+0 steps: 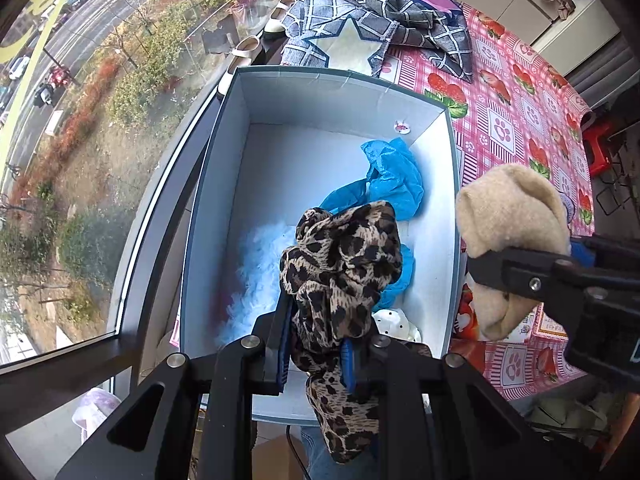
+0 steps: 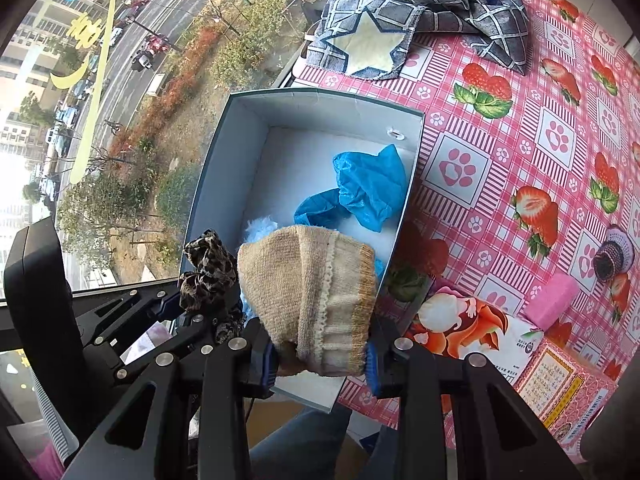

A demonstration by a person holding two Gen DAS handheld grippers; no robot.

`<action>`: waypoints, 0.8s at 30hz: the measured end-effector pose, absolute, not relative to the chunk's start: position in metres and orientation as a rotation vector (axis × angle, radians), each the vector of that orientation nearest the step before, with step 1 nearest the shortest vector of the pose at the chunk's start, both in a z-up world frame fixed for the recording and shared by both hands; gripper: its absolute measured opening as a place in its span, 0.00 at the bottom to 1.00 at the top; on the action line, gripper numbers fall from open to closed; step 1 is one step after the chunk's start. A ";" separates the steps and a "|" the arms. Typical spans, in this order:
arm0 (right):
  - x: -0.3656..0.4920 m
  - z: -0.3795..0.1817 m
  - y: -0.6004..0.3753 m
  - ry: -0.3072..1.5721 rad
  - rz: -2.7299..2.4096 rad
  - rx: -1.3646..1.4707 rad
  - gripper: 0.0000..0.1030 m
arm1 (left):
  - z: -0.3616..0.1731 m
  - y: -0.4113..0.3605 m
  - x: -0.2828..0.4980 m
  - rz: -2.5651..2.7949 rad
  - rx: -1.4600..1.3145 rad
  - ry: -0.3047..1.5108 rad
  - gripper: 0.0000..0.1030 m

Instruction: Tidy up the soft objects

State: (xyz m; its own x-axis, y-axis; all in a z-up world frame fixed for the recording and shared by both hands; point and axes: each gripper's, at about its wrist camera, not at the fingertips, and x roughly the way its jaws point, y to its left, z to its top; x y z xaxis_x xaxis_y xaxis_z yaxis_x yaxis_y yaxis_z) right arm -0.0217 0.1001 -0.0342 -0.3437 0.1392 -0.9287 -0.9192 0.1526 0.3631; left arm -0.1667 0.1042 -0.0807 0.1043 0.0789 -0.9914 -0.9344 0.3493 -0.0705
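Tablecloth [image 2: 520, 160] came first, pink checks with strawberries and paw prints, spread across the whole table by the window. On it sat the open box [image 1: 336, 92], pale inside with a grey-blue rim, its left side along the window edge. Beyond its far end a grey checked cloth [image 1: 360, 20] with a cream star lay crumpled. Inside the box, a crinkled blue cloth [image 1: 392, 176] lay toward the right wall, pale blue fluff [image 1: 260, 272] toward the near left, and a white dotted piece [image 1: 394, 322] at the near end.

And both tools were loaded! The left gripper [image 1: 316, 354] was clamped on the leopard-print fabric [image 1: 344, 264], which bunched up above the fingers and trailed below them, hanging over the near end of the box. The right gripper [image 2: 320, 356] pinched the beige knitted item [image 2: 312, 280], held just over the box's near right corner, close beside the leopard bundle. Smaller bits lay to the right: a printed pack [image 2: 472, 328], a pink block [image 2: 552, 296], a small crocheted piece [image 2: 614, 254].
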 end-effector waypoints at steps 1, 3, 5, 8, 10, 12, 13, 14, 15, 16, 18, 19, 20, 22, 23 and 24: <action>-0.023 -0.035 0.102 1.457 1.378 -0.808 0.33 | -0.082 0.104 -0.167 0.929 -0.925 1.222 0.22; -0.027 -0.037 0.104 1.450 1.387 -0.824 0.33 | -0.083 0.104 -0.168 0.932 -0.923 1.215 0.27; -0.032 -0.037 0.107 1.438 1.406 -0.845 0.41 | -0.081 0.101 -0.168 0.928 -0.910 1.202 0.54; -0.037 -0.034 0.107 1.392 1.416 -0.868 0.64 | -0.072 0.097 -0.170 0.941 -0.874 1.156 0.81; -0.039 -0.032 0.107 1.367 1.415 -0.886 0.64 | -0.069 0.096 -0.170 0.940 -0.855 1.146 0.81; -0.039 -0.032 0.106 1.356 1.403 -0.906 0.67 | -0.069 0.095 -0.168 0.936 -0.837 1.168 0.82; -0.039 -0.032 0.105 1.355 1.397 -0.913 0.74 | -0.070 0.095 -0.167 0.934 -0.826 1.182 0.85; -0.038 -0.031 0.104 1.354 1.391 -0.915 0.92 | -0.070 0.093 -0.167 0.933 -0.817 1.192 0.88; -0.038 -0.030 0.103 1.352 1.390 -0.909 0.99 | -0.070 0.092 -0.166 0.934 -0.814 1.192 0.89; -0.037 -0.028 0.101 1.348 1.390 -0.900 0.99 | -0.069 0.091 -0.166 0.936 -0.807 1.198 0.89; -0.036 -0.027 0.098 1.343 1.385 -0.906 0.99 | -0.065 0.088 -0.166 0.958 -0.782 1.199 0.89; -0.035 -0.026 0.096 1.346 1.386 -0.903 0.99 | -0.061 0.087 -0.167 0.976 -0.763 1.199 0.89; -0.034 -0.025 0.095 1.343 1.385 -0.897 0.99 | -0.059 0.085 -0.168 0.991 -0.748 1.200 0.90; -0.032 -0.022 0.091 1.326 1.378 -0.889 0.99 | -0.056 0.083 -0.170 1.019 -0.739 1.208 0.90; -0.031 -0.021 0.089 1.322 1.373 -0.882 0.99 | -0.055 0.082 -0.172 1.021 -0.745 1.210 0.90; -0.030 -0.020 0.087 1.325 1.369 -0.878 0.99 | -0.055 0.080 -0.174 1.010 -0.761 1.204 0.90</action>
